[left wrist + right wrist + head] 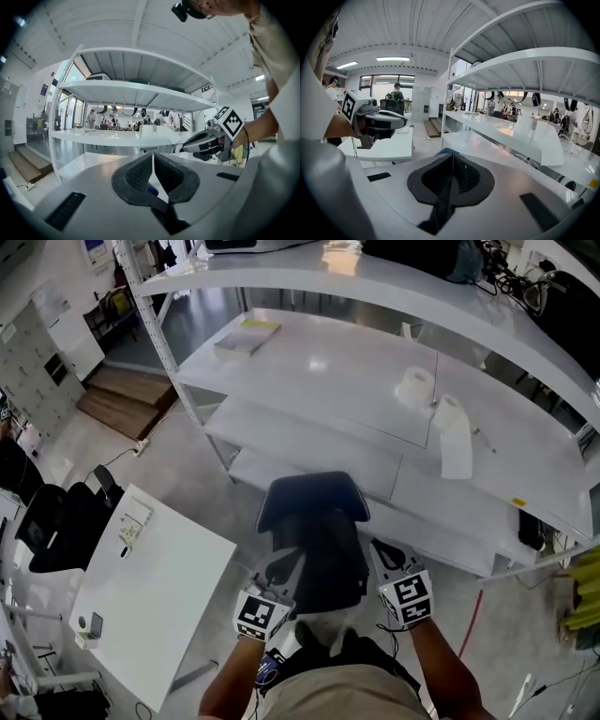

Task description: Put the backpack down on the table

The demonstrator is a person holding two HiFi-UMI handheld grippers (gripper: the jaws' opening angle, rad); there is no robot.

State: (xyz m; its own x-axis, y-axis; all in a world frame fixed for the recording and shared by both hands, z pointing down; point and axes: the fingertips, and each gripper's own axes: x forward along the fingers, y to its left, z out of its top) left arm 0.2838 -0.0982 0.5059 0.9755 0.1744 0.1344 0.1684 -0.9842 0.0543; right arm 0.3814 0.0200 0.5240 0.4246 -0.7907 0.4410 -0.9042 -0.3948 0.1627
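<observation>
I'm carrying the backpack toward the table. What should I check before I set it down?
1. Left gripper shut on a strap: ok.
2. Right gripper shut on a strap: ok.
3. Backpack over the table: not ok, it hangs short of the tabletop.
4. Landing spot free: ok. The paper rolls stand to the right and the book lies far left.
5. Clearance under the upper shelf: cannot tell.

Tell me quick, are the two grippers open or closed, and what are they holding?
Left gripper: closed on a black strap of the backpack.
Right gripper: closed on a second black strap of it.
</observation>
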